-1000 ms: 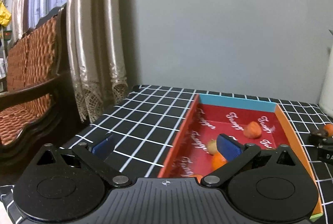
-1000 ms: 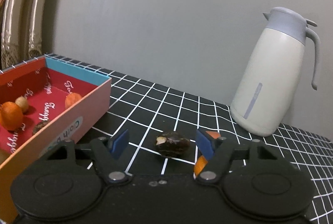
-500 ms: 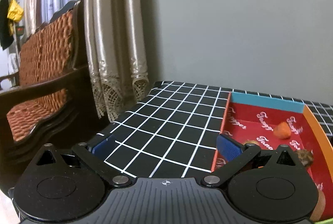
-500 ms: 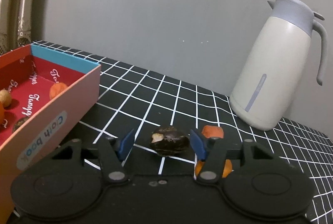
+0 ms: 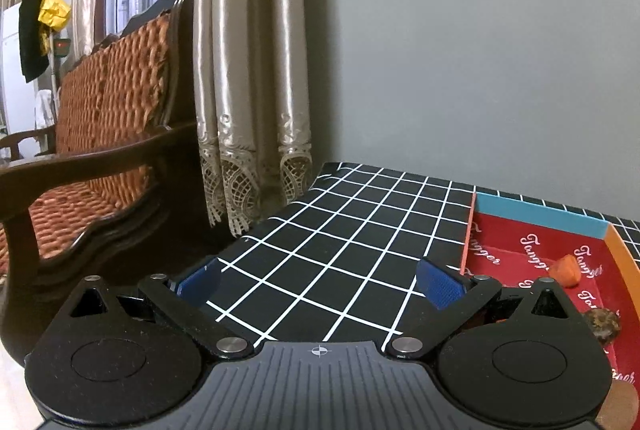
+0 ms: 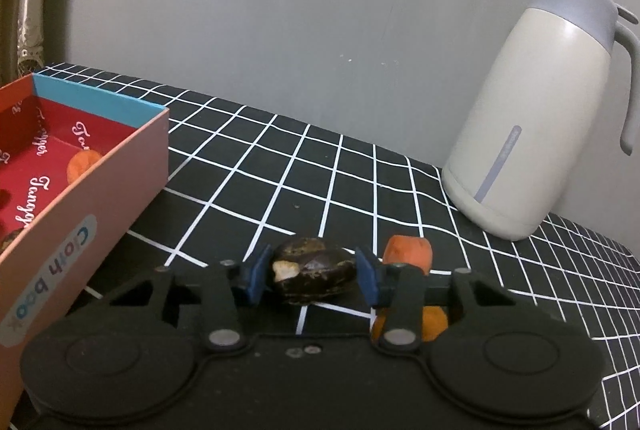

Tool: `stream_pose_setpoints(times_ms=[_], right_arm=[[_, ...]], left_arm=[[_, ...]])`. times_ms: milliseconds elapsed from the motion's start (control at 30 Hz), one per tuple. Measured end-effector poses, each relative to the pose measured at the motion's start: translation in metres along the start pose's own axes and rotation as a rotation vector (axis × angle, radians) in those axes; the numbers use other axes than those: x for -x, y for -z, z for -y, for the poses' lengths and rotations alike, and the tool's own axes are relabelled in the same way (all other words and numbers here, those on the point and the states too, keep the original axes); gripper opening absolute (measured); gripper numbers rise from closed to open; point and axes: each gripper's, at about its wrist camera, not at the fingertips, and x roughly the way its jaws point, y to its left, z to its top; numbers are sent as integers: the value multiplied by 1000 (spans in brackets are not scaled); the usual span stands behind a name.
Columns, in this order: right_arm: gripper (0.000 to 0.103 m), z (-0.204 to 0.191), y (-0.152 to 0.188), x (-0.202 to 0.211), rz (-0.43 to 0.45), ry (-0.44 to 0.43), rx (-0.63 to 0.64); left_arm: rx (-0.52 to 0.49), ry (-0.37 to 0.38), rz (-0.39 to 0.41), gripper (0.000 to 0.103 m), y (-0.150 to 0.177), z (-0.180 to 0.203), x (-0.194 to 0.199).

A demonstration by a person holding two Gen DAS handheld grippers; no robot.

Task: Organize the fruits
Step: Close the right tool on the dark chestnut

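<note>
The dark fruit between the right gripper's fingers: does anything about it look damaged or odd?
Yes. The dark fruit has a pale patch on its left end, as if the skin is broken there. The right gripper closes around it on the table.

A black tablecloth ruled with a white grid (image 6: 320, 166) covers the table. The cardboard box (image 6: 120, 174) has salmon-pink outer walls, a turquoise end panel and a deep red floor printed with white script. A dark brown fruit with a pale cream patch (image 6: 312, 270) sits between royal-blue pads (image 6: 256, 272). An orange fruit (image 6: 408, 248) lies nearby. The jug (image 6: 532, 126) is cream with a grey lid. Champagne satin curtains (image 5: 248, 70) carry lace hems.
</note>
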Motion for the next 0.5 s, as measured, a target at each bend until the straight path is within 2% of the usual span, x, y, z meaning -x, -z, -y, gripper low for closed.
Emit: stream_pose_setpoints(times_ms=[500], right_arm=[[43, 0, 9, 34, 61, -42, 39]], left_arm=[[18, 10, -15, 103, 0, -3, 6]])
